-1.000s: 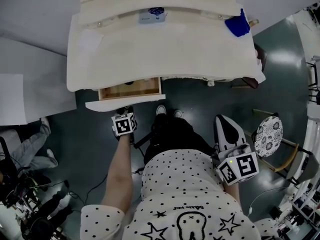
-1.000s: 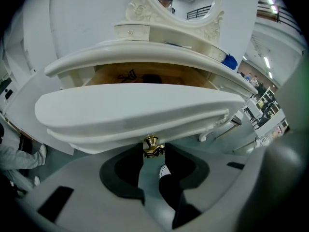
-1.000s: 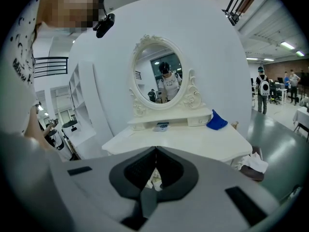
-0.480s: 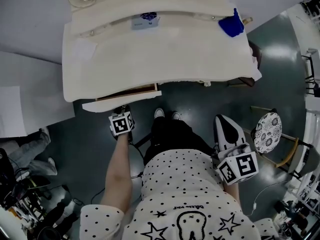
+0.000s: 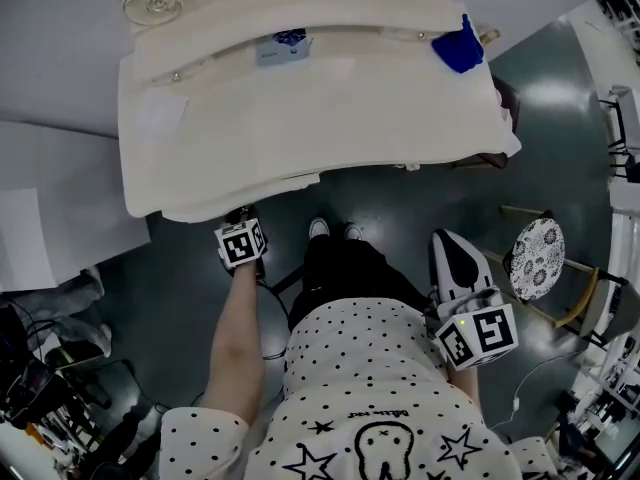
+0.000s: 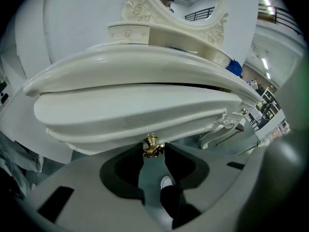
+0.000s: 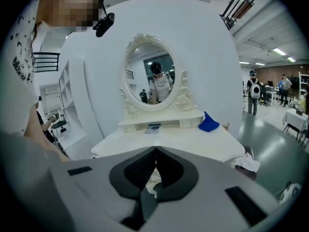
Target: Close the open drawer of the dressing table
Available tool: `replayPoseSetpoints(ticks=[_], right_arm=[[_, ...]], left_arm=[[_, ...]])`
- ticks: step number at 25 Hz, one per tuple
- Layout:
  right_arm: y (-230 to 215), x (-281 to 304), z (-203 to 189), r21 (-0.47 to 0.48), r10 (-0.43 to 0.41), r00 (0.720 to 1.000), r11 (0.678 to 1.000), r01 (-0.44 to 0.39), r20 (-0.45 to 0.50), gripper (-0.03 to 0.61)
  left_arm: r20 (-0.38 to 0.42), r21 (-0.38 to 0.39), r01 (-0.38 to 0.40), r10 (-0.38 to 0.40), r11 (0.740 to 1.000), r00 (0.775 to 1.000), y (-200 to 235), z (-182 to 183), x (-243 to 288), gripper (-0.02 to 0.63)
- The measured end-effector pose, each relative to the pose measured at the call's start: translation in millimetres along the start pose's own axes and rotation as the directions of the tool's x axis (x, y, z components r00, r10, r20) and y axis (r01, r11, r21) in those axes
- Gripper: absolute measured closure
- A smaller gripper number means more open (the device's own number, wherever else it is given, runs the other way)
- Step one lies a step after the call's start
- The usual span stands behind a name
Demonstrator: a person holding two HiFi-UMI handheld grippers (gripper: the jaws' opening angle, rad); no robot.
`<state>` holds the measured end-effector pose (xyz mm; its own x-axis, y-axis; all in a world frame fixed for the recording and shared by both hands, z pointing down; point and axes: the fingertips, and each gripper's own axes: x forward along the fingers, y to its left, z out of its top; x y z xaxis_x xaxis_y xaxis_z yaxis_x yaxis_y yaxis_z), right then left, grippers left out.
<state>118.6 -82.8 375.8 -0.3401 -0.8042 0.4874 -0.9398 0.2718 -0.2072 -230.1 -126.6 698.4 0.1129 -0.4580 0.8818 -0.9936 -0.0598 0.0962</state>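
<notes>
The white dressing table (image 5: 300,118) fills the top of the head view. Its left drawer (image 5: 195,211) is pushed in almost flush under the tabletop, and none of its inside shows. My left gripper (image 5: 240,218) sits right at the drawer front (image 6: 135,115). Its jaws are shut on the small brass knob (image 6: 151,146), which sits between the tips. My right gripper (image 5: 445,238) hangs back by the person's right side, well clear of the table, shut with nothing in it. In the right gripper view it (image 7: 155,151) points toward the table (image 7: 193,141).
An oval mirror (image 7: 152,81) rises at the back of the table, with a blue cloth (image 5: 460,46) and a small box (image 5: 275,48) on the shelf. A stool with a patterned seat (image 5: 537,265) stands at the right. White panels (image 5: 40,218) stand at the left.
The drawer has slid in: its wooden inside showed a second ago and is now hidden under the tabletop. My left gripper moved toward the table with it. The right gripper stayed put.
</notes>
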Motion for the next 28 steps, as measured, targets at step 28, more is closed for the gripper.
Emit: replayPoseSetpoints(ticks=[28], right_arm=[[-4,9,12,0.004,-0.058,0.998,0.998,0.058,0.015,0.569]], left_arm=[[0.027,-0.018,0.025,-0.024,1.000,0.999,5,38,17,0.463]])
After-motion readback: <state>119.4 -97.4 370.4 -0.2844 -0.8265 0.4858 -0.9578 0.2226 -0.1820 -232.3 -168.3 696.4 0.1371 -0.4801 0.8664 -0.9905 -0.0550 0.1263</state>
